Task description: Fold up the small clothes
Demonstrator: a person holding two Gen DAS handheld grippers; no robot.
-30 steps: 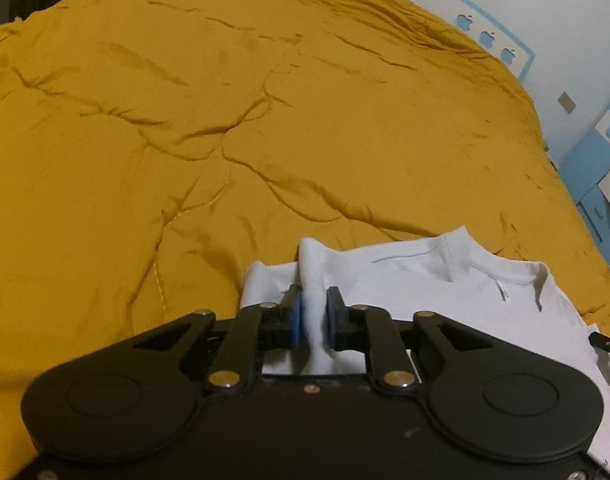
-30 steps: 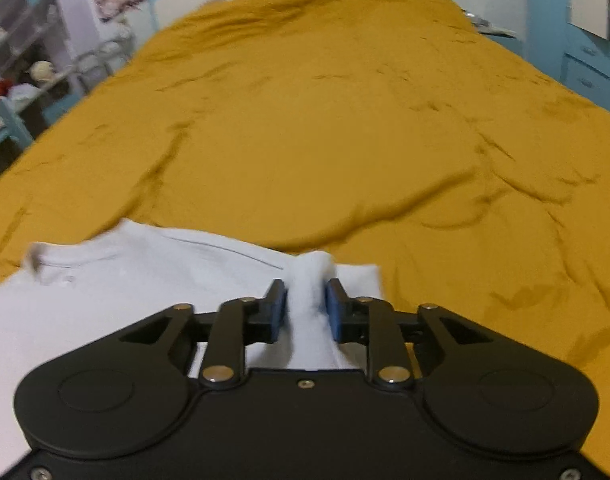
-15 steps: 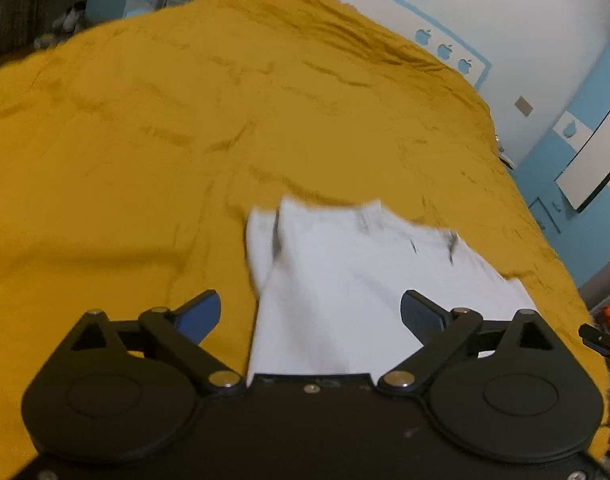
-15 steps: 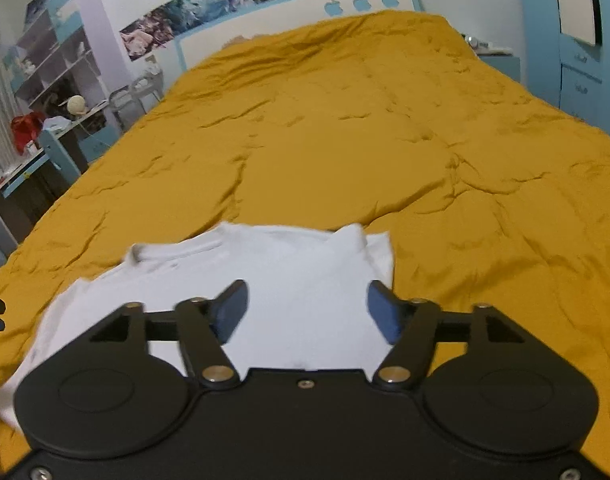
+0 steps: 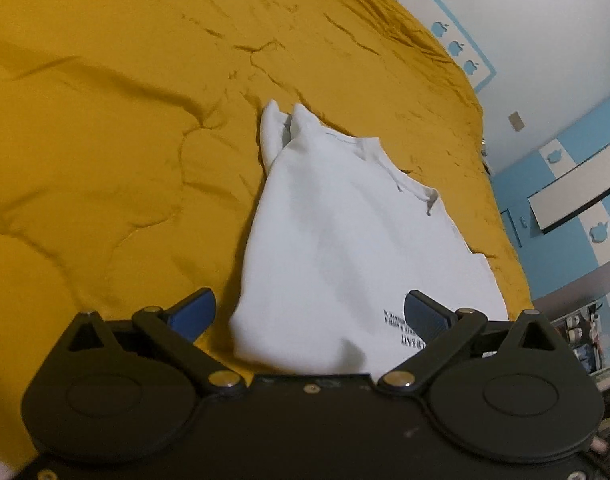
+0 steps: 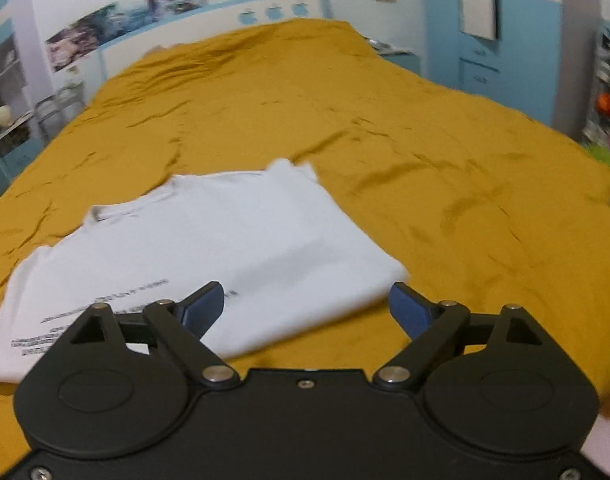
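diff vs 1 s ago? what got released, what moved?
Both grippers let go: the left gripper and right gripper, each shut on a pinch of the white shirt a second ago, now stand open and pulled back above it. The shirt's far corners dropped onto the yellow bedspread. The shirt stays folded; bedspread unchanged.

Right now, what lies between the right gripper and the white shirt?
Only bare yellow bedcover: in the right wrist view, the right gripper hangs open just short of the shirt.

Bedroom, mustard quilted bed [image 6: 345, 120], wall posters [image 6: 117, 20]
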